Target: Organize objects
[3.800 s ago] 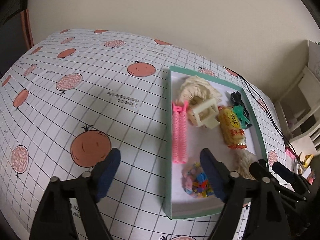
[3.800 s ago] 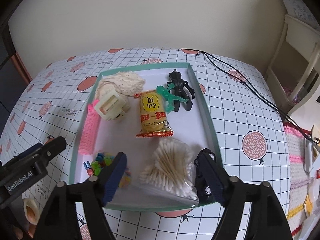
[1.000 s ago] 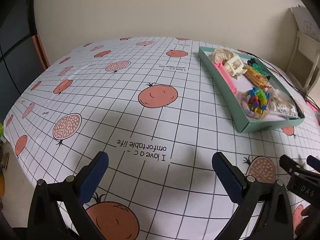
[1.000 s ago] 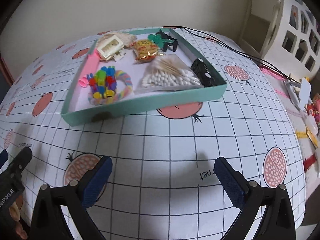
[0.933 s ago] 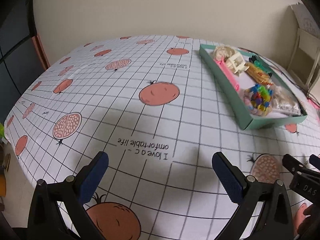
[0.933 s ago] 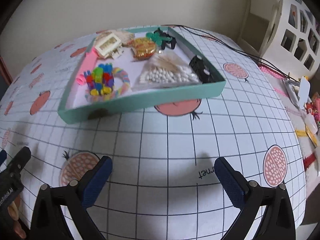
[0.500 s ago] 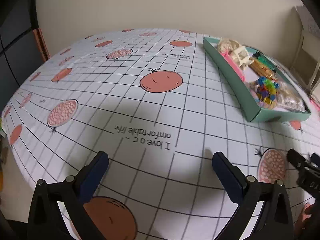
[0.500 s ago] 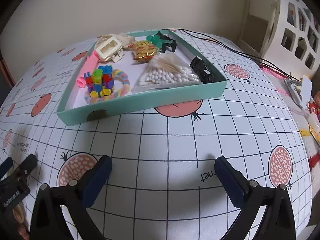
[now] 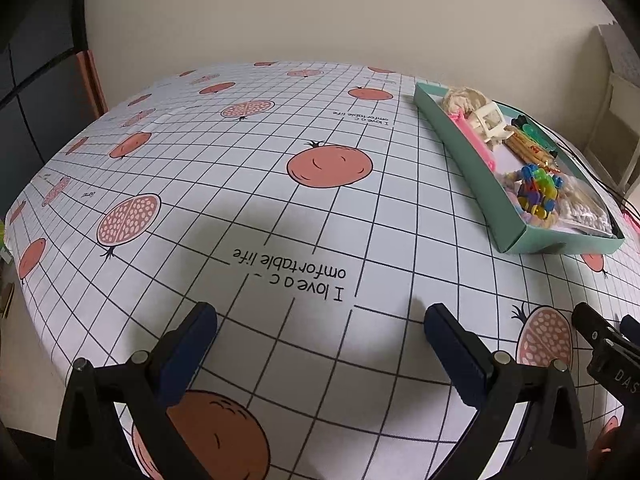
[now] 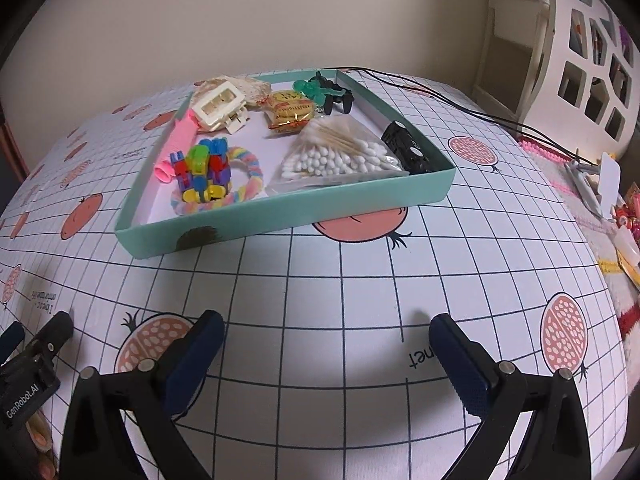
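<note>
A teal box sits on the table and holds several small items: a bag of cotton swabs, a pile of coloured clips on a pastel ring, a pink roller, a cream hair claw, a yellow snack packet, green and black clips and a black toy car. My right gripper is open and empty, hovering near the table's front edge, well short of the box. My left gripper is open and empty, far left of the box.
The tablecloth is white with a grid and orange fruit prints. Black cables run off the table's right side. A white shelf and a cluttered surface stand to the right. A wall lies behind the table.
Both grippers have pulled back from over the box toward the table's front edge and stayed open. Over the last second they shifted only slightly.
</note>
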Motion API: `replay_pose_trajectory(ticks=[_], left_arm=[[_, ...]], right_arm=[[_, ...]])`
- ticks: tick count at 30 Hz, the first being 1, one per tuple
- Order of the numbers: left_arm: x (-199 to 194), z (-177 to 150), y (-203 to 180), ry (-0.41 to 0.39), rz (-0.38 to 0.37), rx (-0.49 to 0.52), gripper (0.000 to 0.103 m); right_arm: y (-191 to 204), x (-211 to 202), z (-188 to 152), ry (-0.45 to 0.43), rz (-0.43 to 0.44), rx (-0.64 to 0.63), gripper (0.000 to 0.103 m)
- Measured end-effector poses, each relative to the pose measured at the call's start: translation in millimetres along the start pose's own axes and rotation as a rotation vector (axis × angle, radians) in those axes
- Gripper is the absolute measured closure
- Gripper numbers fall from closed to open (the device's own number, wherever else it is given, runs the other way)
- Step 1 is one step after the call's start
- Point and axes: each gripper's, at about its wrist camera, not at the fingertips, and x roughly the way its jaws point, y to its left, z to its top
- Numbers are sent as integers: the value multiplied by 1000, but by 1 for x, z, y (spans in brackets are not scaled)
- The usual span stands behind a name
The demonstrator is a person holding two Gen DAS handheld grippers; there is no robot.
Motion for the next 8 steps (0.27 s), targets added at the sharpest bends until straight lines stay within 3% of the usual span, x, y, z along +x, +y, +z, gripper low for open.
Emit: replay_pose_trajectory(ticks=[8], left_arm=[[0, 0, -2, 2, 7, -5, 0]], right_arm=[[0, 0, 0, 0, 0, 1, 0]])
